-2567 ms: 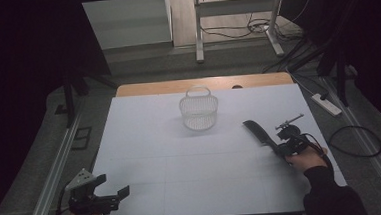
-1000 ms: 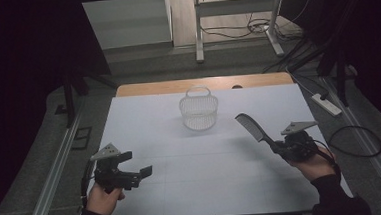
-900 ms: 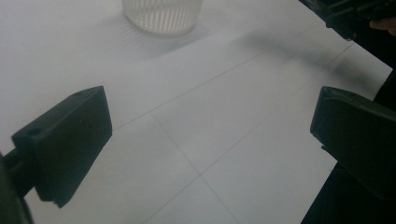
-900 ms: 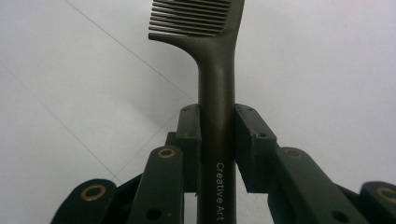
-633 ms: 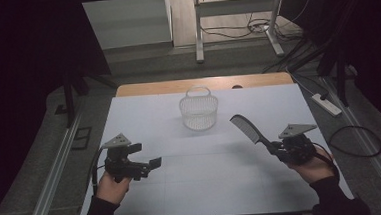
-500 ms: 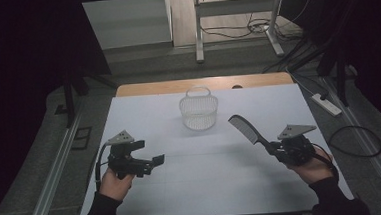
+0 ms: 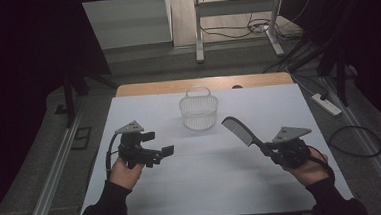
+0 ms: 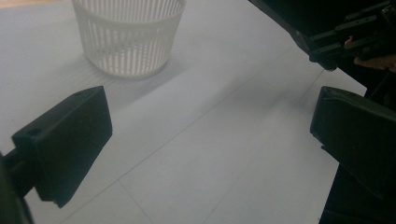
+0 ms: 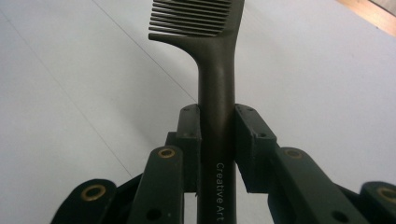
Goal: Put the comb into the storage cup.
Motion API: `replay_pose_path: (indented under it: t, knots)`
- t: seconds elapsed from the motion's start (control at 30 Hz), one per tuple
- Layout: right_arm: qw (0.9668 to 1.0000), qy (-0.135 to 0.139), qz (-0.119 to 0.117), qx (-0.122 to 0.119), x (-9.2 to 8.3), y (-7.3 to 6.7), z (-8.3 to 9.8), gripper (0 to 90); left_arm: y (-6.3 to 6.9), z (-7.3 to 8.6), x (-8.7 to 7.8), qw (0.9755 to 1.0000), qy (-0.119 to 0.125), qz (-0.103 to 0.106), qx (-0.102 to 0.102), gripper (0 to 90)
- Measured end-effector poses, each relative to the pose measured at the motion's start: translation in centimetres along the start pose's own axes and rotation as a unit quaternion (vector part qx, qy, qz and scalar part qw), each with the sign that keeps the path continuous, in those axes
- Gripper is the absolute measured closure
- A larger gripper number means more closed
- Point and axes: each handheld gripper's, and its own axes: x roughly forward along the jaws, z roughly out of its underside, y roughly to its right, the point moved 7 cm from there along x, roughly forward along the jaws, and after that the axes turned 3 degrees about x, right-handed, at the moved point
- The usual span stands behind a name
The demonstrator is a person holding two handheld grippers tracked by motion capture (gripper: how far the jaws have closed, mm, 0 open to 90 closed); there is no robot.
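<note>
Black plastic, the comb (image 7: 240, 130) stood off the desk (image 7: 208, 186) in the high view, its handle clenched in the right claw (image 7: 270, 148) and its toothed end slanting up toward 10 o'clock. The white basket (image 7: 199, 112) sat at about 11 o'clock from that claw, a little past the comb's tip and apart from it, so the comb's long axis ran just to the right of the basket's rim rather than straight at it. The left claw (image 7: 162, 154) hovered at the desk's left side, released and holding nothing, with the basket at roughly 2 o'clock from it. Of the two claws, neither looked clearly nearer the basket, but only the right one carried anything.

From the left gripper view, the two jaws stood wide apart over bare desk, and the basket (image 8: 128, 35) lay ahead at 11 o'clock, upright and empty as far as its slatted wall showed. The right claw (image 8: 327, 51) came in at 2 o'clock.

From the right gripper view, the jaws pressed both sides of the comb's handle (image 9: 216, 116), which ran straight up toward 12 o'clock, teeth (image 9: 191, 18) pointing to 9 o'clock. Dropping it in would likely call for a small swing leftward over the rim.
</note>
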Motion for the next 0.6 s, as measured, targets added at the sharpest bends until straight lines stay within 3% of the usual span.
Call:
replay_pose_path:
  t: [0.33,0.6]
  knots:
    - [0.9998,0.010,-0.003,-0.014,0.1,-0.9,-0.6,71.9,-0.1,-1.6,1.1,0.9999,-0.011,0.000,-0.001,0.0]
    - [0.9995,0.021,-0.007,-0.024,0.1,-1.7,-1.1,72.0,-0.2,-2.4,1.8,0.9997,-0.012,0.021,-0.005,0.0]
